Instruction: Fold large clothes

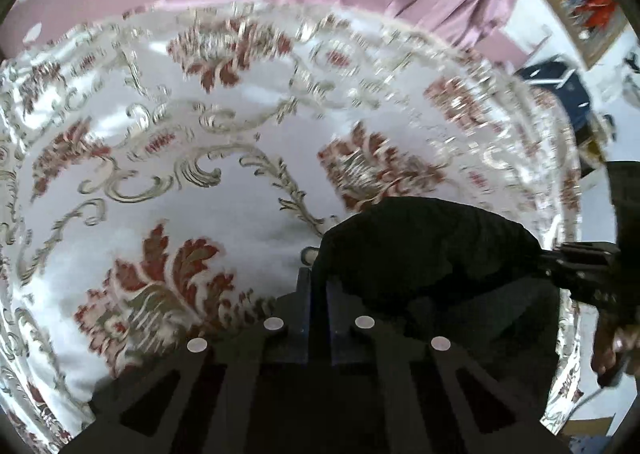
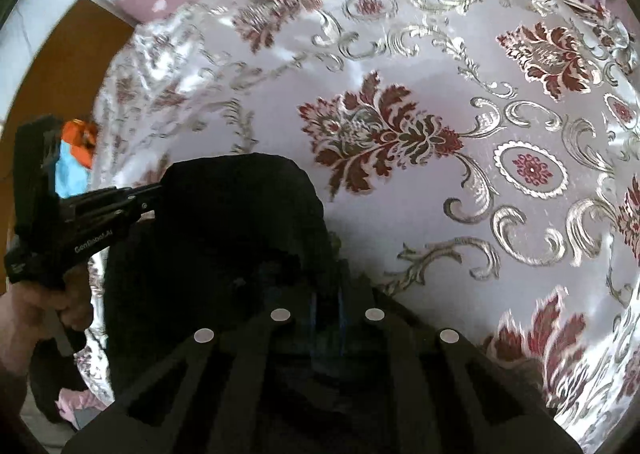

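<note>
**Fold in hand, garment not yet laid flat**

Item under inspection: one dark garment, bunched in a mound on the near part of a bed covered by a white floral bedspread; the same garment fills the lower left of the right wrist view.

Left gripper: jaws drawn nearly together, with the garment's edge running into the gap between the blue pads; judged clamped on the cloth, though the dark fabric hides the exact contact. Right gripper: jaws likewise narrow, the black cloth lying across and between the fingers; judged gripping the garment too. Each view also shows the other gripper reaching into the mound from the side; a hand holds the left one.

Progress, as a judgement: early to middle; both edges appear secured, but the garment is humped and rumpled, with no clean crease or flat panel visible; how many folds it already carries cannot be told.

Outstanding: lift or draw the held edges over, lay them down square, smooth the cloth, release; the wide bare bedspread beyond offers room for this
</note>
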### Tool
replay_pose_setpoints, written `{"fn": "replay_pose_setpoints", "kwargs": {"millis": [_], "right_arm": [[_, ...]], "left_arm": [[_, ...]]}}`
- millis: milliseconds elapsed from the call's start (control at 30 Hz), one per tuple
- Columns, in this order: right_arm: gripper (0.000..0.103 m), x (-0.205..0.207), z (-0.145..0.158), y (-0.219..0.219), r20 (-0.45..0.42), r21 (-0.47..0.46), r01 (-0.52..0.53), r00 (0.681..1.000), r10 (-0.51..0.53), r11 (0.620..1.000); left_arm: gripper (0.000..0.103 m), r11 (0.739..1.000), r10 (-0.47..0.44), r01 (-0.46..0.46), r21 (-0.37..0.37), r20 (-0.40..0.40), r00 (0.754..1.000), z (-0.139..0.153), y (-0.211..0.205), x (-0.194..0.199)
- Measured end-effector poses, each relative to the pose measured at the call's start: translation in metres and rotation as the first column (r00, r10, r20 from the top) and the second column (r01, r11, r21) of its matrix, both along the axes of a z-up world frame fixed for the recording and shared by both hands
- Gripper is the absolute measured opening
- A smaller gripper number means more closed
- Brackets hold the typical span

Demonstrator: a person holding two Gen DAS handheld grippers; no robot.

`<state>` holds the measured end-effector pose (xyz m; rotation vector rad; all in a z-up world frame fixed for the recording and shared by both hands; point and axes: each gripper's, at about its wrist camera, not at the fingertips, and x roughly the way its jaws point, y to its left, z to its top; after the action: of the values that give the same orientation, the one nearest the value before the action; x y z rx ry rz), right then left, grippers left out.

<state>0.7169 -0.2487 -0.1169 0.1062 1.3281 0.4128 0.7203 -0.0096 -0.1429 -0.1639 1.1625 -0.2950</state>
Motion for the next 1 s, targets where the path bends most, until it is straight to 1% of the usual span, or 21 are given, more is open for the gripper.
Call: {"fn": "replay_pose_setpoints", "kwargs": {"millis": [100,167,200,233,267,300,367,400,467,500,533,600,633,700,800,900,1000], "right_arm": [[0.006,-0.029,0.023,-0.018,0.061,0.059,0.013,0.998,-0.017,0.998],[0.006,-0.057,0.040,-0.029,0.120,0.099,0.008,0.993,-0.020,0.995],[0.006,-0.079,0.051,-0.036,0.170,0.131,0.004,0.985,-0.027,0.991],[0.006,-0.096,0.056,-0.039,0.201,0.130,-0.004,0.979,-0.023,0.992],[0.006,-0.113,0.057,-0.040,0.224,0.125,-0.011,0.974,-0.017,0.992],[0.006,-0.135,0.055,-0.042,0.245,0.120,-0.027,0.970,-0.003,0.992],[0.006,-0.175,0.036,-0.041,0.230,0.087,-0.042,0.973,0.021,0.995],[0.006,-0.197,0.020,-0.042,0.214,0.069,-0.046,0.976,0.030,0.997],[0.006,-0.217,-0.005,-0.043,0.185,0.022,-0.046,0.982,0.041,0.999],[0.006,-0.224,-0.020,-0.045,0.174,0.012,-0.040,0.984,0.038,0.999],[0.006,-0.227,-0.026,-0.046,0.173,0.004,-0.042,0.984,0.041,0.999],[0.006,-0.226,-0.034,-0.041,0.190,-0.047,-0.073,0.978,0.081,0.996],[0.006,-0.226,-0.035,-0.037,0.195,-0.075,-0.091,0.975,0.104,0.993],[0.006,-0.224,-0.037,-0.031,0.211,-0.145,-0.142,0.962,0.171,0.979],[0.006,-0.228,-0.032,-0.028,0.227,-0.207,-0.181,0.947,0.227,0.962],[0.006,-0.245,-0.022,-0.022,0.250,-0.276,-0.208,0.927,0.279,0.938],[0.006,-0.257,-0.021,-0.016,0.262,-0.335,-0.231,0.909,0.325,0.914]], "left_arm": [[0.006,1.000,-0.018,0.019,-0.002,0.105,0.994,0.031,0.005,-0.038],[0.006,0.999,-0.020,0.027,-0.028,0.208,0.978,0.056,0.012,-0.079],[0.006,0.999,-0.024,0.033,-0.032,0.249,0.968,0.064,0.014,-0.097],[0.006,0.998,-0.025,0.039,-0.045,0.286,0.958,0.069,0.015,-0.122],[0.006,0.998,-0.040,0.055,-0.037,0.314,0.948,0.068,0.013,-0.153],[0.006,0.998,-0.057,0.066,-0.017,0.322,0.945,0.064,0.010,-0.167],[0.006,0.997,-0.082,0.082,0.015,0.302,0.950,0.042,0.004,-0.208],[0.006,0.995,-0.099,0.092,0.039,0.289,0.952,0.029,0.001,-0.221],[0.006,0.994,-0.107,0.095,0.061,0.246,0.963,0.000,-0.003,-0.238],[0.006,0.992,-0.111,0.095,0.077,0.232,0.966,-0.010,-0.004,-0.241],[0.006,0.993,-0.105,0.087,0.085,0.226,0.969,-0.016,-0.004,-0.245],[0.006,0.994,-0.094,0.077,0.083,0.226,0.969,-0.015,-0.001,-0.244],[0.008,0.993,-0.094,0.076,0.085,0.230,0.969,-0.011,0.001,-0.243],[0.009,0.994,-0.096,0.082,0.067,0.228,0.969,0.002,0.006,-0.243],[0.010,0.995,-0.100,0.092,0.043,0.221,0.970,0.016,0.015,-0.252],[0.010,0.994,-0.096,0.085,0.062,0.213,0.972,0.029,0.026,-0.259],[0.010,0.996,-0.082,0.071,0.056,0.214,0.973,0.044,0.035,-0.257]]}}
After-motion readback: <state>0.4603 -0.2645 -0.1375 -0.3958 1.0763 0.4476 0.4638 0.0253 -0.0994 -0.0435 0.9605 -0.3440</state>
